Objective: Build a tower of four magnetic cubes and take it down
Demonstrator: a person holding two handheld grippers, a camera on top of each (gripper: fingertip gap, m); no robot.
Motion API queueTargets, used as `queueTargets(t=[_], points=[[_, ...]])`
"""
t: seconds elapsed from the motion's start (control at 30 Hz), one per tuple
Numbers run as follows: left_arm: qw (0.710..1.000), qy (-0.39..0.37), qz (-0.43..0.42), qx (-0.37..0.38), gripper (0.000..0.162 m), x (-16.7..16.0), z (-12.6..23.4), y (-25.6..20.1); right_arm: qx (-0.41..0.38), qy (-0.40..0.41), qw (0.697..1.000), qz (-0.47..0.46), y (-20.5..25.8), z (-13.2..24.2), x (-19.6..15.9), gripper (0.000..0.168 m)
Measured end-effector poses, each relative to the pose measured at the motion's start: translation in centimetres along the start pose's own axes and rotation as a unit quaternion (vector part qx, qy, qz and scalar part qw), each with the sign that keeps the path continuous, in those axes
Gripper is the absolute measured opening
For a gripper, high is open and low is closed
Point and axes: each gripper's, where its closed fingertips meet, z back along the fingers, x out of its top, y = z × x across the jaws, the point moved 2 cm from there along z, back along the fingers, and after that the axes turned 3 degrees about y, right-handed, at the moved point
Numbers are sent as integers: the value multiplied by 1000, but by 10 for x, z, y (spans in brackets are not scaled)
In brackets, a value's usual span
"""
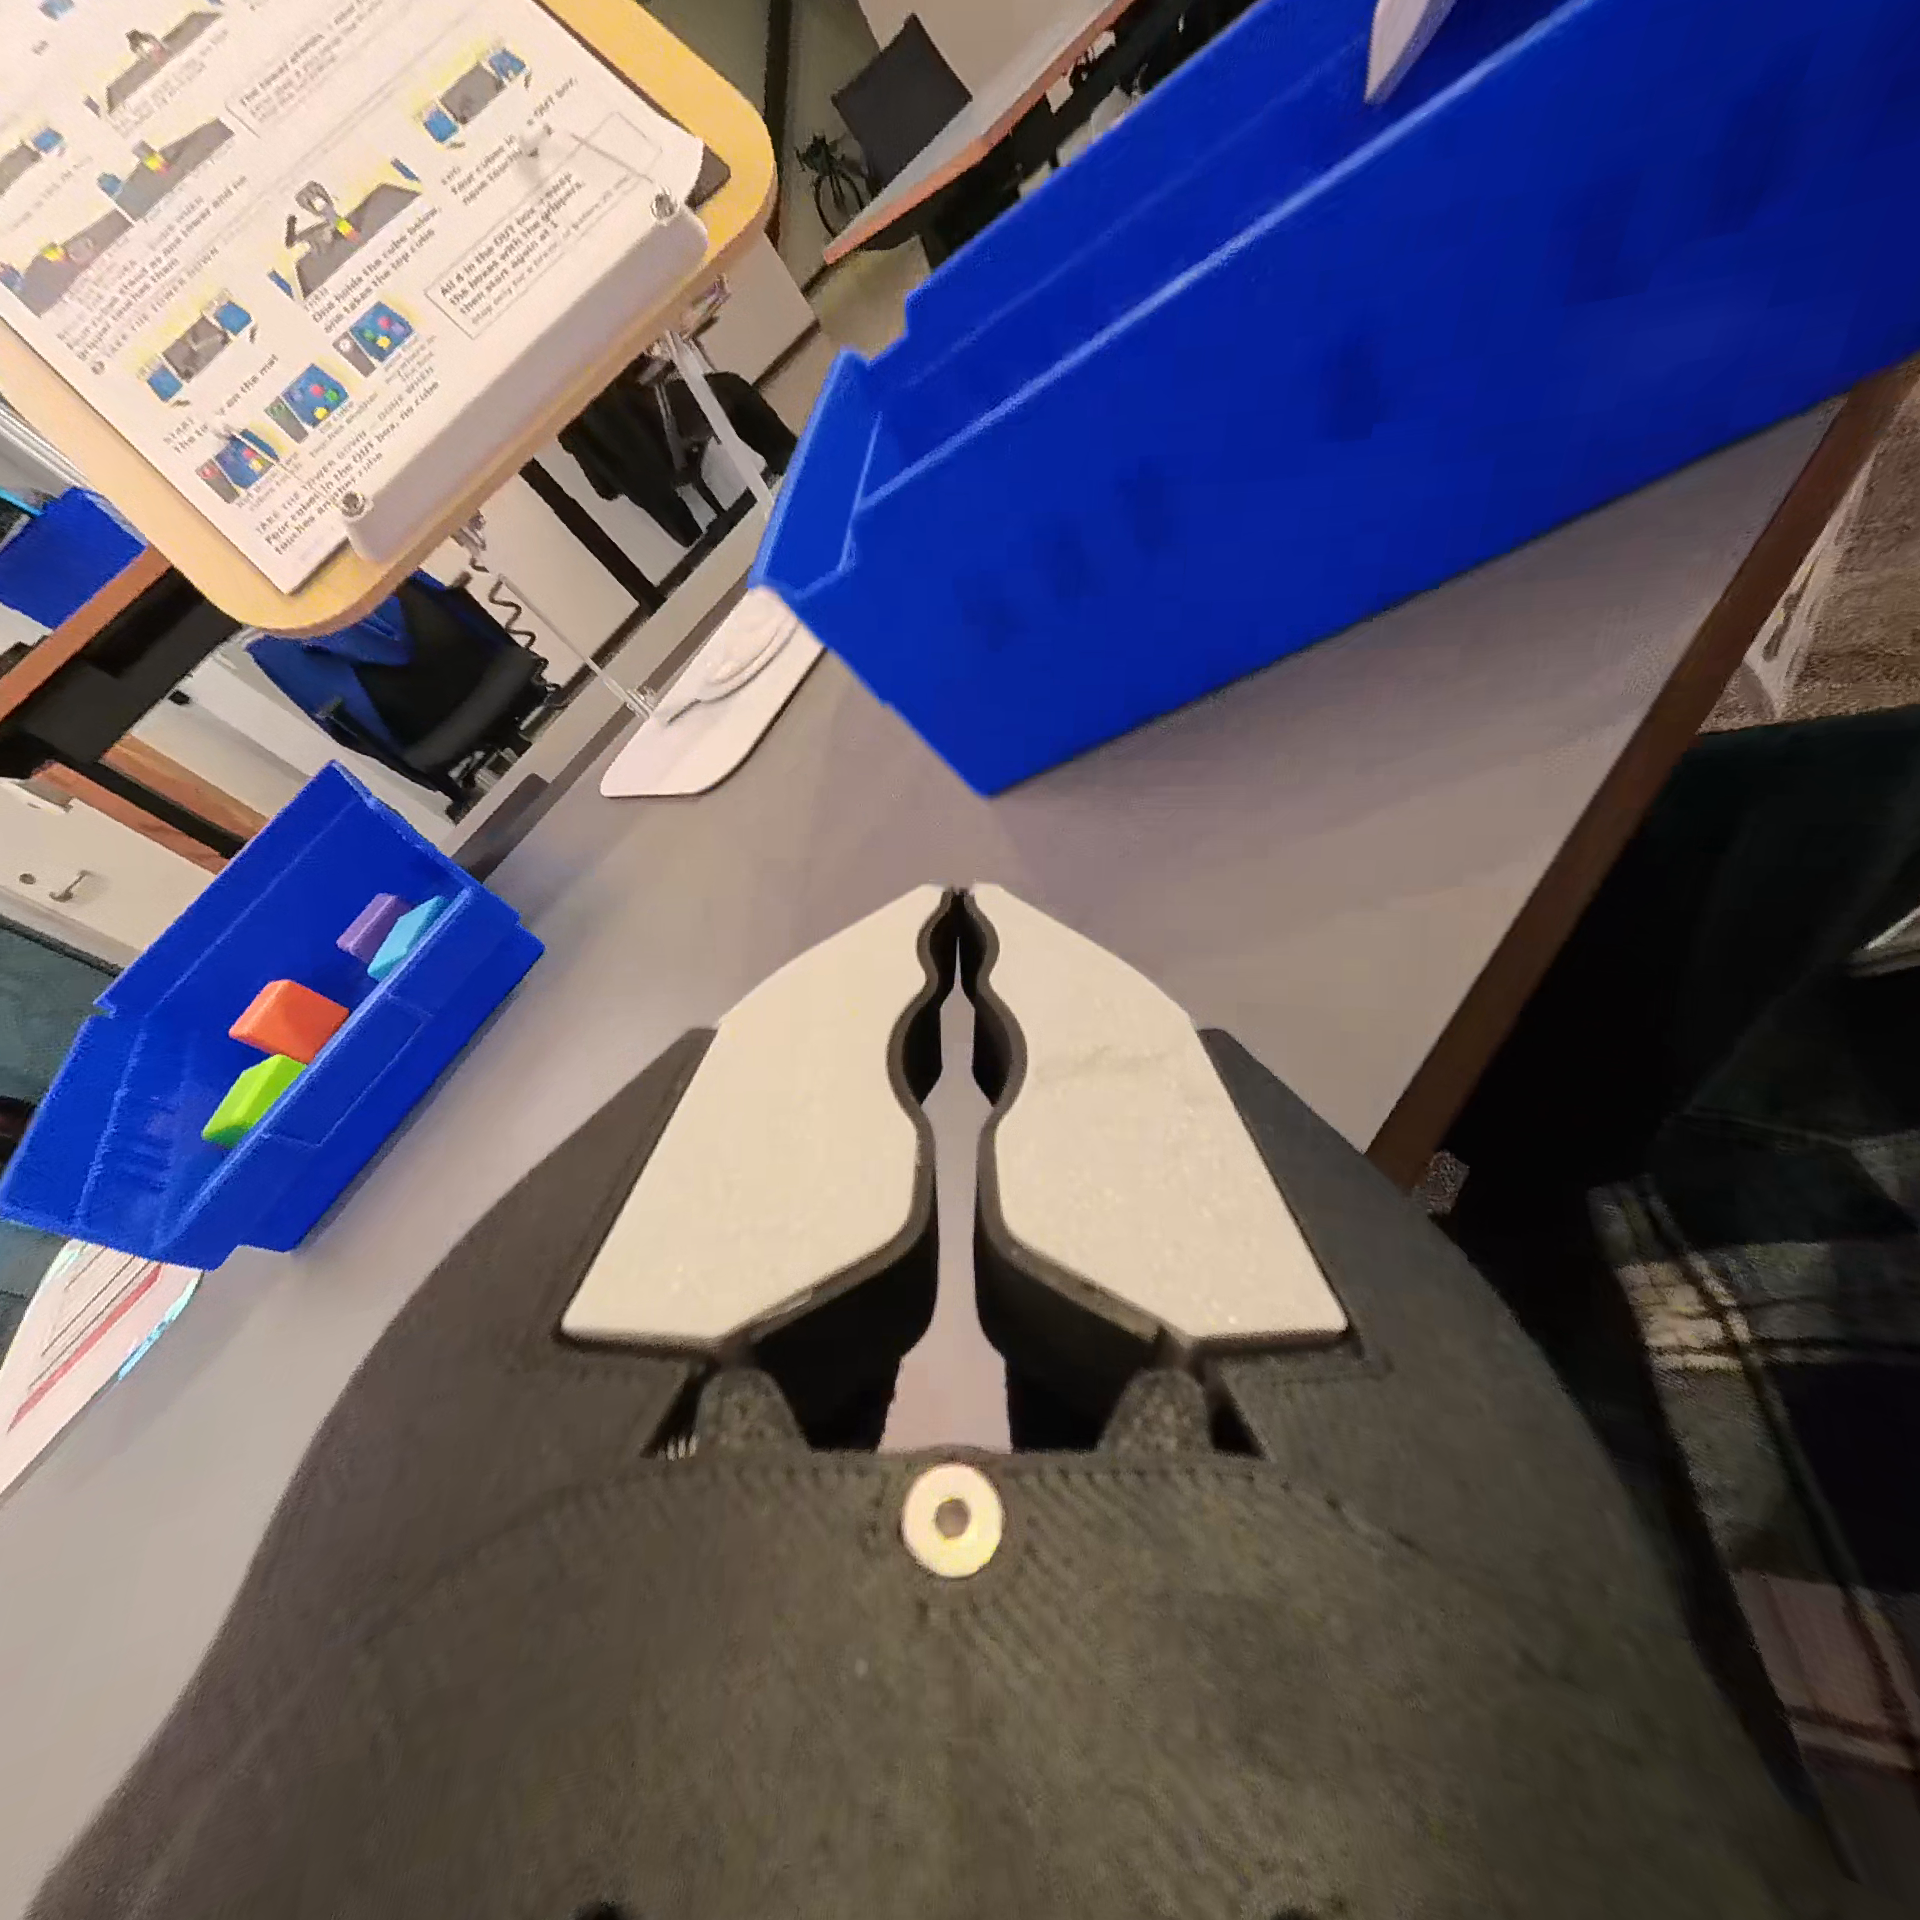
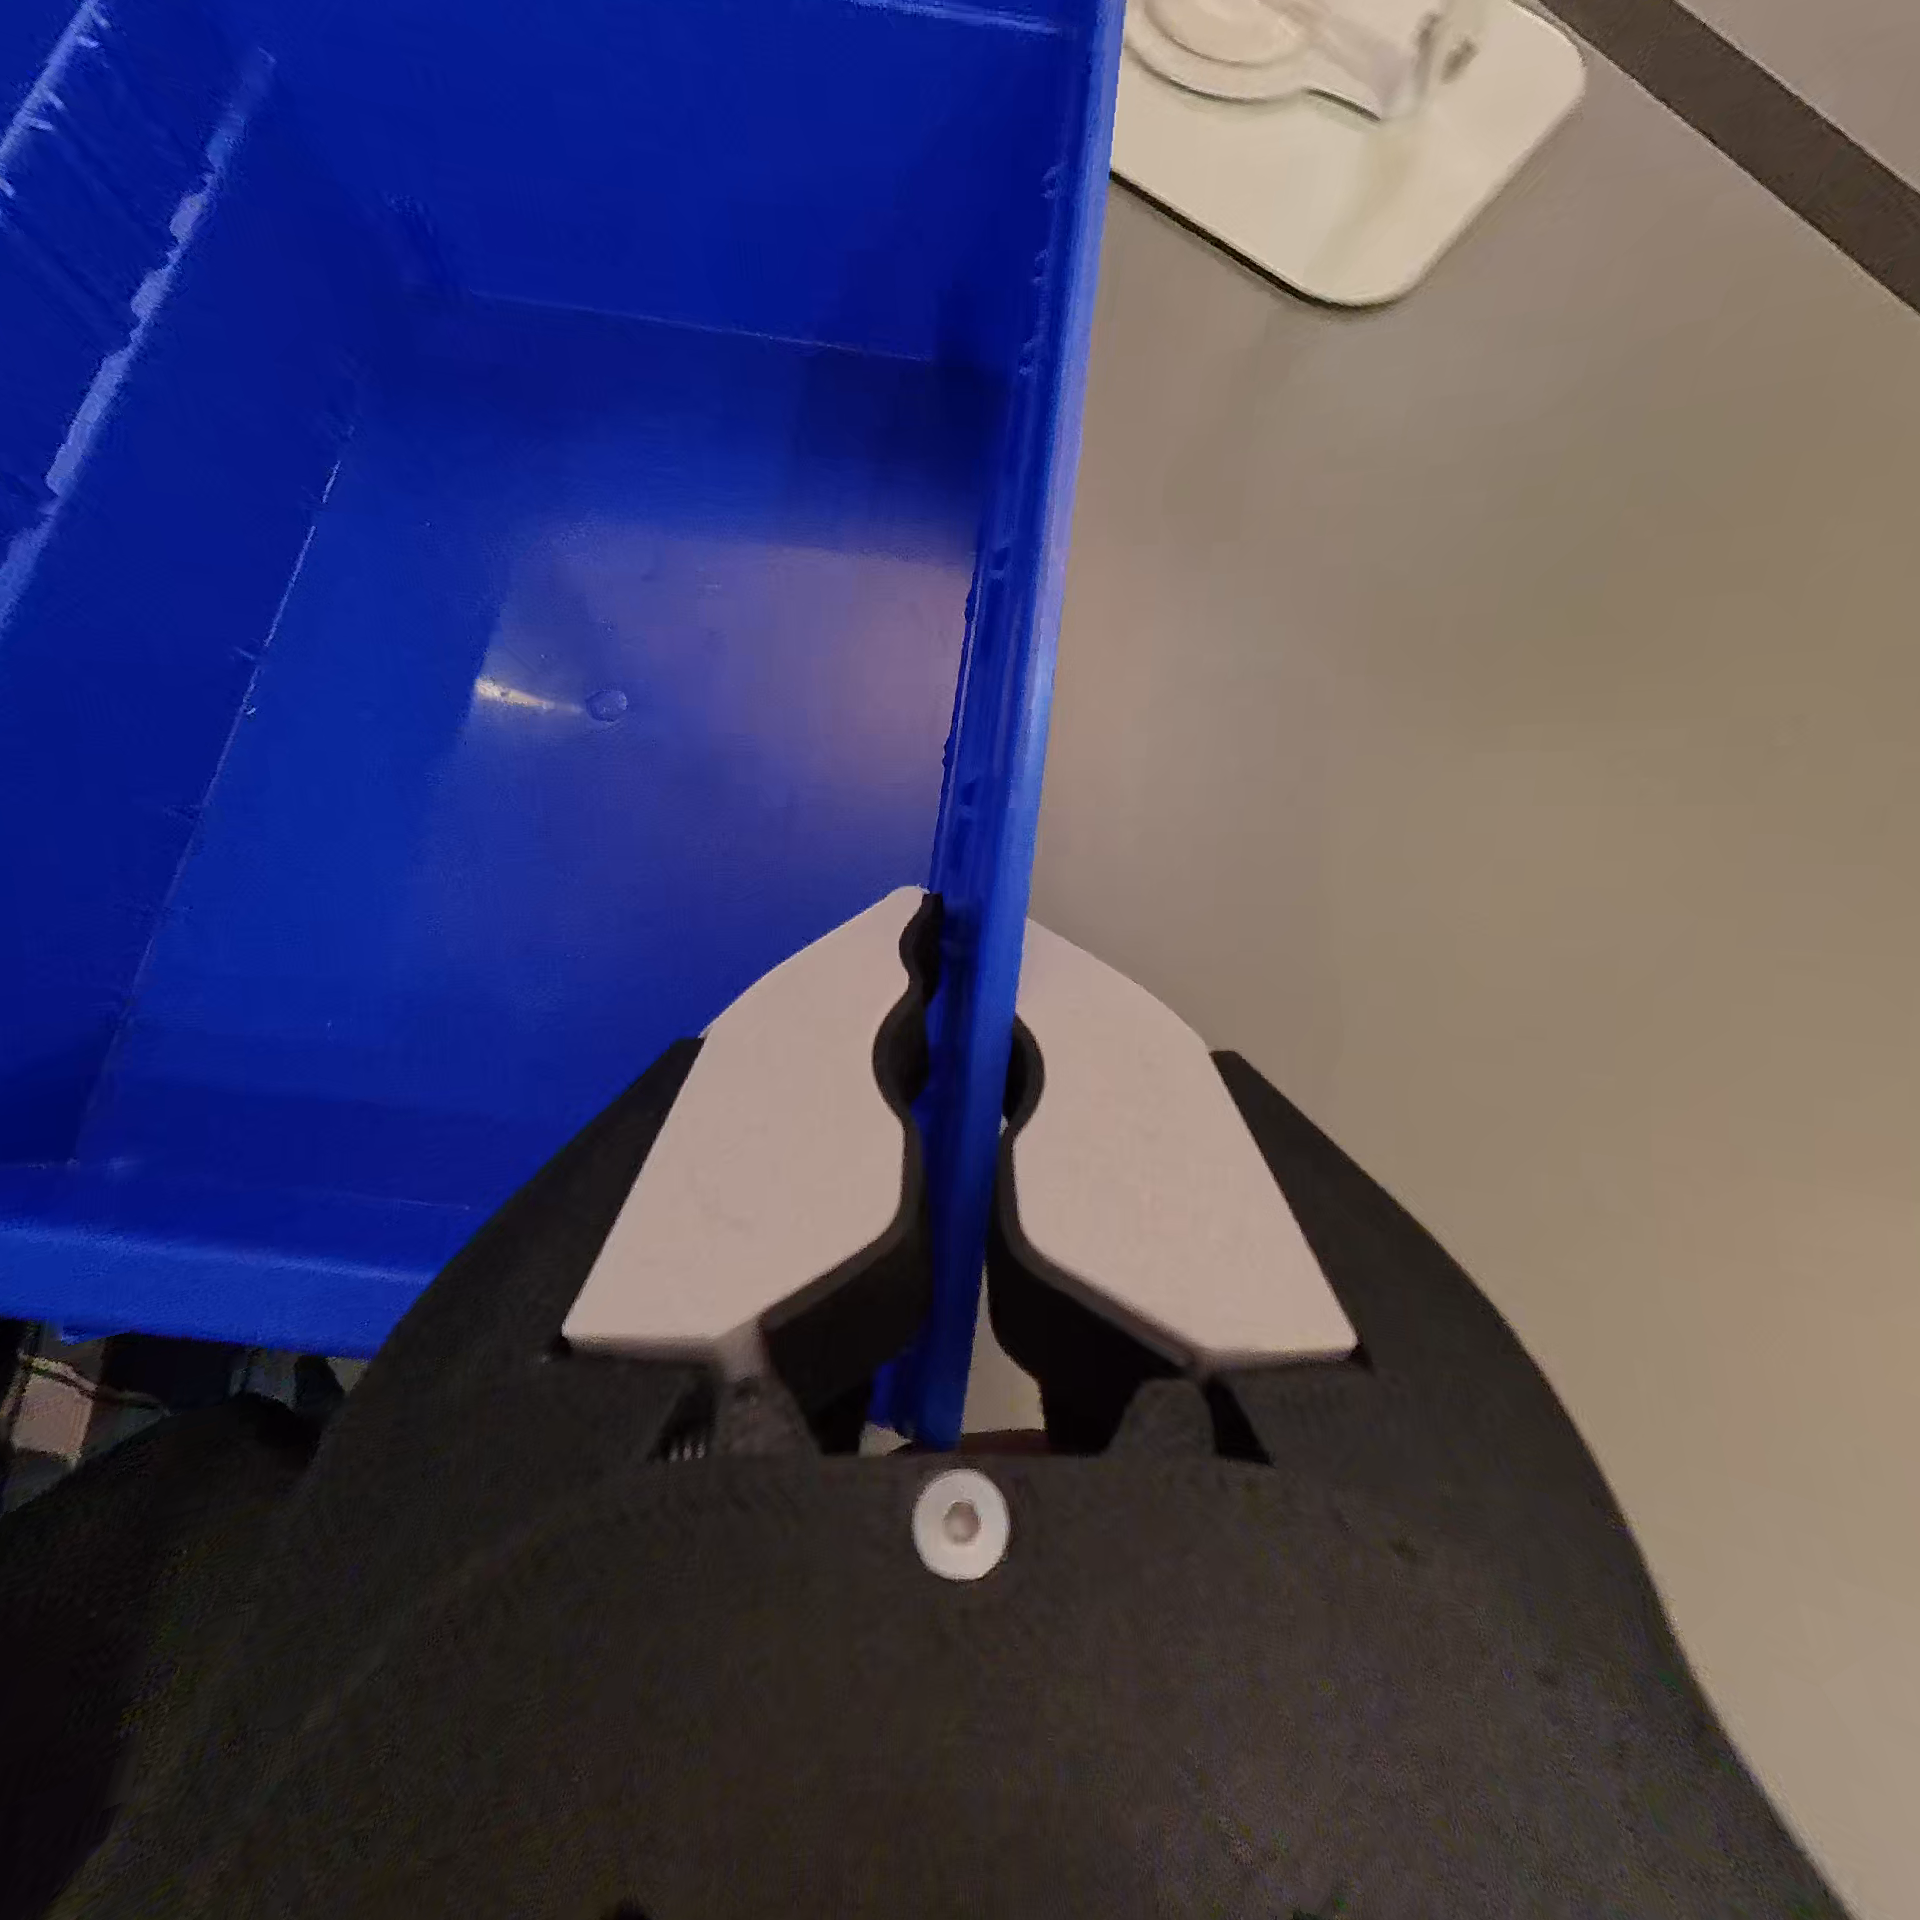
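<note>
Blue bin wall (image 2: 1023, 623) is clamped in the right tool (image 2: 971, 914); the bin seems lifted off the grey surface (image 2: 1455, 727). Left tool (image 1: 958, 899) is clenched, holding nothing.

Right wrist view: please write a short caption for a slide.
Right gripper shut on the side wall of an empty blue bin above a grey table.
</note>
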Motion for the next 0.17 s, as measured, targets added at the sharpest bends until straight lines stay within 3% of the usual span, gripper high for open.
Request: queueTargets(t=[0.03,0.17], points=[[1000,4,1,1,0,-2,-1,0,-8,0,1000,-9,-6,4,-4,8],[1000,11,10,-1,0,-7,-4,1,-43,4,998,-45,-30,17,-19,8]])
